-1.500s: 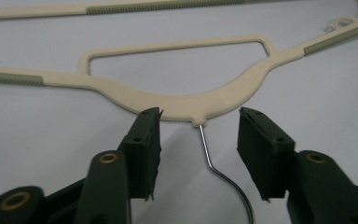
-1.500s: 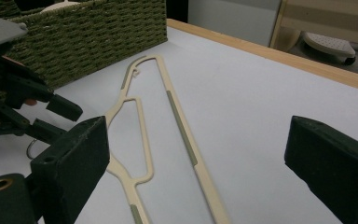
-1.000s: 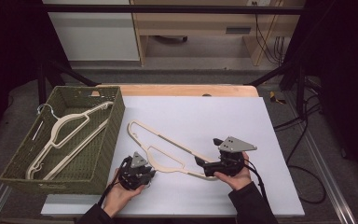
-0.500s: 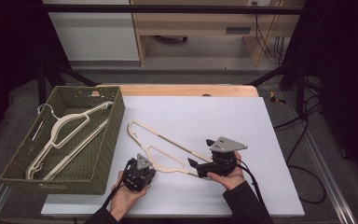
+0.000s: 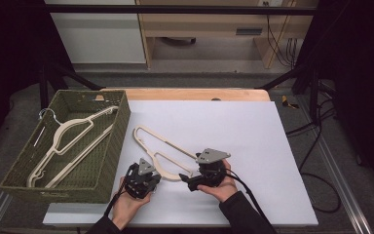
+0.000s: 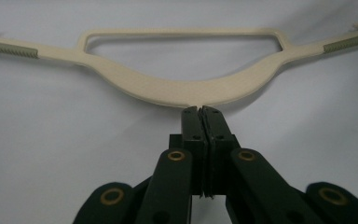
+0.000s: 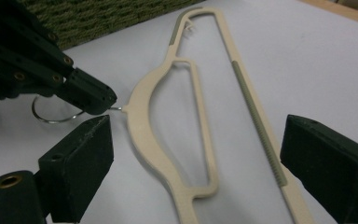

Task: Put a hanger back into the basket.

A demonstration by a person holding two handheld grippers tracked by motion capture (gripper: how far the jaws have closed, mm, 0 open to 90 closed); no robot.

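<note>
One cream hanger [image 5: 163, 152] lies flat on the white table [image 5: 253, 131], just right of the green basket [image 5: 109, 161], and it looks bound for that basket. The left gripper [image 6: 199, 112] has its jaws pressed together on the metal hook [image 7: 56, 112] right where the wire meets the hanger's neck, a thin and slippery hold. The right gripper [image 7: 196, 154] hovers over the hanger's shoulder with its jaws spread wide, one on each side of the body, holding nothing. To do this well, the right one should probably close on the flat shoulder beside the neck rather than on the thin lower bar, so the hanger lifts level and does not swing about the hook; both should then rise together toward the basket. By count: two hangers in all, one beside the basket and a second hanger [image 5: 68, 141] lying inside it; one basket; two grippers.
</note>
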